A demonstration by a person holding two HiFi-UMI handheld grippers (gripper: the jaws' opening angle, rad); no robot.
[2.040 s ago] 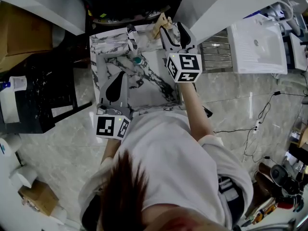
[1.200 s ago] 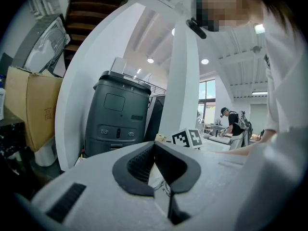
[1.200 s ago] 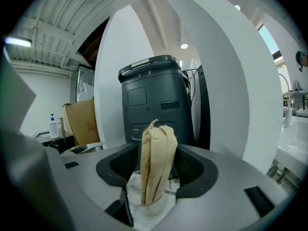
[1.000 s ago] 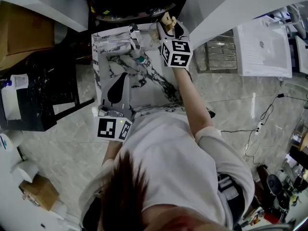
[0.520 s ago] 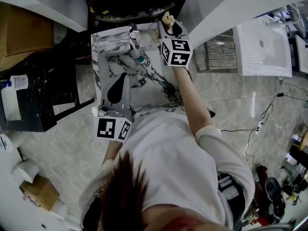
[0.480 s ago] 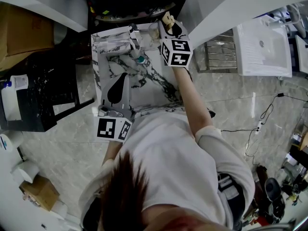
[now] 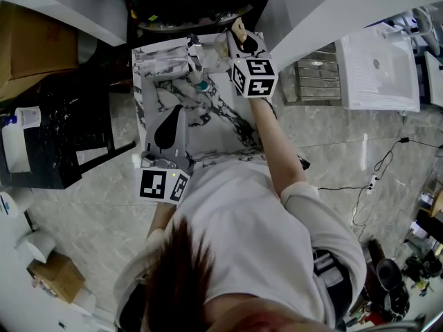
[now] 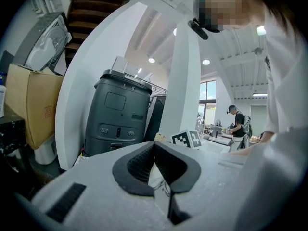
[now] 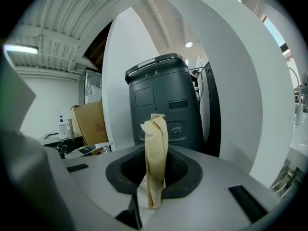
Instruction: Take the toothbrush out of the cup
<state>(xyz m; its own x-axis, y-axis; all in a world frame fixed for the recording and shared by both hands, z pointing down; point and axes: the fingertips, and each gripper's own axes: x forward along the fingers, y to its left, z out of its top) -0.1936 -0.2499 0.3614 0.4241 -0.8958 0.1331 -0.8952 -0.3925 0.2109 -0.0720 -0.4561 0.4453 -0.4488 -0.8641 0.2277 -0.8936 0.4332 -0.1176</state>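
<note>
A tan toothbrush (image 9: 156,153) stands upright between the jaws of my right gripper (image 9: 153,196), which have just been closing and now pinch its lower part. In the head view that gripper (image 7: 239,40) is at the far edge of the marble table (image 7: 228,126), and the toothbrush's tip (image 7: 237,26) sticks out past it. The cup is hidden under the gripper. My left gripper (image 7: 178,109) rests over the table's near left part, apart from the toothbrush. Its jaws (image 8: 161,196) are shut with nothing in them.
A chrome tap-like fixture (image 7: 194,50) and a small teal item (image 7: 199,86) stand on the table left of the right gripper. A dark grey bin (image 9: 163,105) stands beyond the table, a black table (image 7: 62,144) to the left and a white sink unit (image 7: 377,64) on the right.
The right gripper has moved from mid-table out to the far edge and now stays there with the toothbrush tip showing beyond it. The left gripper has not moved.
</note>
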